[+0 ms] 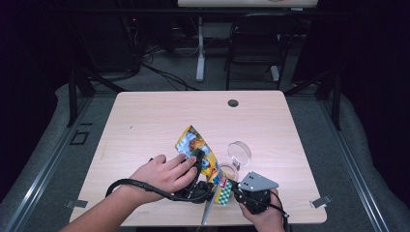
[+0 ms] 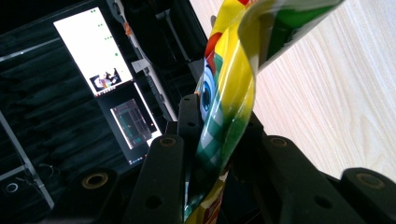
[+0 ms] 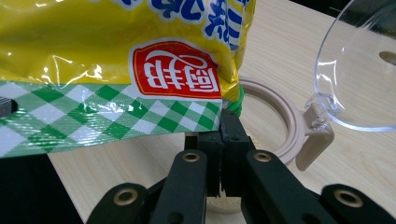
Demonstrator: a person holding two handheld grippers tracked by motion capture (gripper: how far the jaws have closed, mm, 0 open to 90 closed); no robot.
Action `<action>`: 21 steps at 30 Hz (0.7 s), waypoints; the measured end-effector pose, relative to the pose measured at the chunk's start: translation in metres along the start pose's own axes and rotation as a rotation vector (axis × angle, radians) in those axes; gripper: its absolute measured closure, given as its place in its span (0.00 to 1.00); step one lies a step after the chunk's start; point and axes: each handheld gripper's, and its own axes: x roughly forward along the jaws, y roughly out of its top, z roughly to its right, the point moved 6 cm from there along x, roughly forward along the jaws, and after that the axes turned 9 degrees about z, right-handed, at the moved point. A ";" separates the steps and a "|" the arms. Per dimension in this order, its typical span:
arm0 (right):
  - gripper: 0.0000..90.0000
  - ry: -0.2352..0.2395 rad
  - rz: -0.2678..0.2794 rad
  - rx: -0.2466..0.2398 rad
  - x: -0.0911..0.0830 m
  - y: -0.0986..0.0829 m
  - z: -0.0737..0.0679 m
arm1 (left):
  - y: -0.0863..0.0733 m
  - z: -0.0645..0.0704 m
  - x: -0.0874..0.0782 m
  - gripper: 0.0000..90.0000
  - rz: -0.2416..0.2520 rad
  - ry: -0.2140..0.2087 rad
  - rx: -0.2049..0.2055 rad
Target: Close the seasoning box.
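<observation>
left gripper (image 2: 219, 140): jaws closed on the glossy yellow plastic snack bag with a green-and-white checked band (image 2: 229, 93). in the left gripper view the film is pinched between the two black jaws, and it twists as it rises above them. in the high view this left gripper (image 1: 205, 186) sits under the person's left hand (image 1: 167, 171), near the front edge of the table.

right gripper (image 3: 223, 140): jaws pressed together on the lower corner of the same bag, at the checked band and just under a red label (image 3: 176, 70) printed on it. in the high view the right gripper (image 1: 232, 186), with its grey three-cornered plate (image 1: 257, 181) on top, is held in the right hand (image 1: 266, 215) at the front edge of the table. the two grippers are close together, with the bag's lower end between them.

snack bag (image 1: 203, 157): held off the light wooden table (image 1: 145, 125) by both grippers, and it slants up and away from the person towards the table's middle.

round container with a beige rim (image 3: 280, 126): stands just behind the right gripper's jaws, directly below the bag's lower corner. its clear plastic lid (image 3: 359, 70) is hinged open and stands upright on the far side. in the high view the container (image 1: 229, 170) is partly hidden by the bag, with the lid (image 1: 240, 152) beside it.

a small dark round hole (image 1: 233, 103) is near the table's far edge. a dark chair (image 1: 256, 43) stands on the floor beyond the table.
</observation>
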 end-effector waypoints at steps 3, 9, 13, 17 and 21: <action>0.99 -0.001 -0.001 -0.002 0.000 0.000 0.000 | 0.000 0.000 0.000 0.86 -0.002 -0.002 0.002; 0.99 -0.002 -0.003 0.003 0.000 -0.001 0.000 | 0.003 -0.002 -0.001 0.86 -0.002 0.002 0.024; 0.99 0.000 -0.003 0.003 -0.001 -0.001 0.000 | 0.004 -0.003 -0.002 0.86 0.000 0.003 0.021; 0.99 0.004 -0.005 0.005 0.000 -0.001 0.000 | 0.004 -0.002 -0.002 0.86 0.000 -0.002 0.022; 0.99 0.005 -0.004 0.006 0.001 -0.001 -0.001 | 0.004 -0.002 -0.002 0.86 -0.001 -0.006 0.024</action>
